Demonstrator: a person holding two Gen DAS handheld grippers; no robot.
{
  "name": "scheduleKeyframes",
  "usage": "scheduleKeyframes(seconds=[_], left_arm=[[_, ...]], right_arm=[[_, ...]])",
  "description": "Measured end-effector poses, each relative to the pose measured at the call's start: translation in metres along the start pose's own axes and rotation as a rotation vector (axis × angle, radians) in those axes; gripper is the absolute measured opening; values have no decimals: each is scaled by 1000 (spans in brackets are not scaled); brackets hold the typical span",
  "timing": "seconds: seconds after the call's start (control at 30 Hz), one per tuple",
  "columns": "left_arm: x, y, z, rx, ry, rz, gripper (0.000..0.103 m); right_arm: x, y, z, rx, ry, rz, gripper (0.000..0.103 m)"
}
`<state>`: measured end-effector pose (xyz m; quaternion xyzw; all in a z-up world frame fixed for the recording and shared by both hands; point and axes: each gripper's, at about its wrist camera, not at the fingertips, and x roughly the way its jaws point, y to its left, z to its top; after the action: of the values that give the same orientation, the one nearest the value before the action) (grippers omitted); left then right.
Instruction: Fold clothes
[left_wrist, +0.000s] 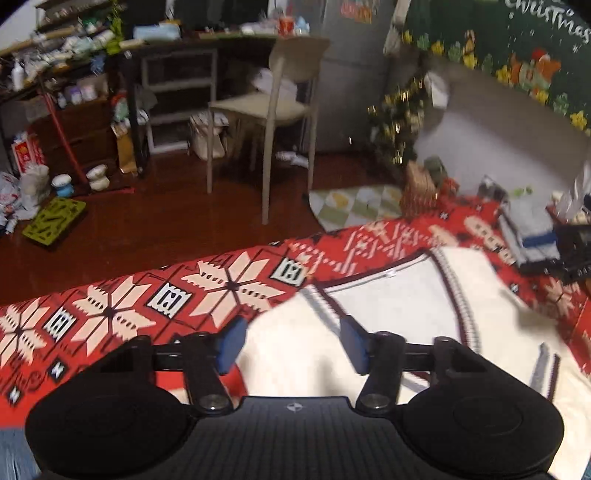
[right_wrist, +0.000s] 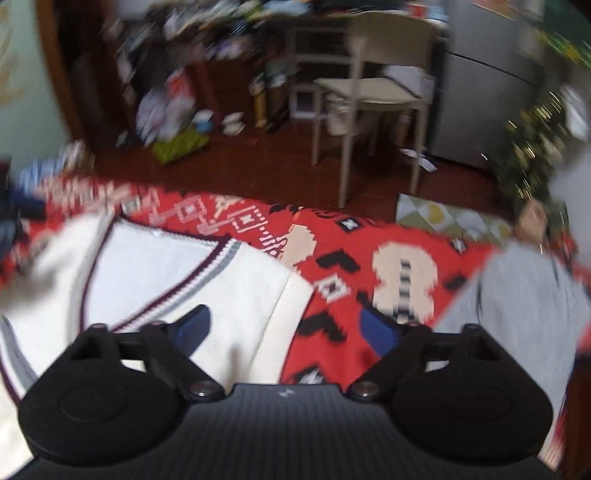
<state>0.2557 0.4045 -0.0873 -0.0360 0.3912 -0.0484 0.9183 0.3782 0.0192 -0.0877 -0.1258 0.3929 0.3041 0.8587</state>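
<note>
Lying flat with its front up, the white sweater (left_wrist: 388, 306) is spread on a red patterned blanket (left_wrist: 147, 295), which reads as the starting layout for a fold: neckline away from the person, shoulders out to either side. The left gripper (left_wrist: 291, 341) hangs over the sweater's left shoulder with its jaws apart and nothing between the blue pads (left_wrist: 232, 343); only cloth shows below them, and no pinch is visible. The right gripper (right_wrist: 288, 328) hovers at the opposite shoulder edge, jaws spread wide and empty, one pad over the white knit and the other over the blanket, straddling the hem of the shoulder as if lining up to take it. I judge the two are being set at matching corners so both sides can be lifted together.

The sweater is cream-white knit with a V-neck trimmed in dark maroon and grey stripes (right_wrist: 177, 284). A grey garment (right_wrist: 517, 295) lies on the blanket to the right, apart from it.
</note>
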Motion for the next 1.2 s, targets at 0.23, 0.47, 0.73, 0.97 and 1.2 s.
scheduleKeyframes(seconds=[0.23, 0.47, 0.73, 0.97, 1.2], left_arm=[[41, 21, 18, 78, 73, -22, 40], [67, 23, 18, 103, 131, -65, 39], [78, 22, 21, 88, 159, -130, 19], [63, 3, 23, 144, 125, -68, 3], [-15, -14, 20, 129, -33, -36, 3]], right_arm=[[44, 4, 36, -199, 59, 64, 43], [79, 10, 50, -280, 145, 142, 29], [87, 13, 51, -291, 154, 191, 11], [69, 28, 49, -318, 107, 138, 2], [-3, 46, 47, -309, -1, 98, 1]])
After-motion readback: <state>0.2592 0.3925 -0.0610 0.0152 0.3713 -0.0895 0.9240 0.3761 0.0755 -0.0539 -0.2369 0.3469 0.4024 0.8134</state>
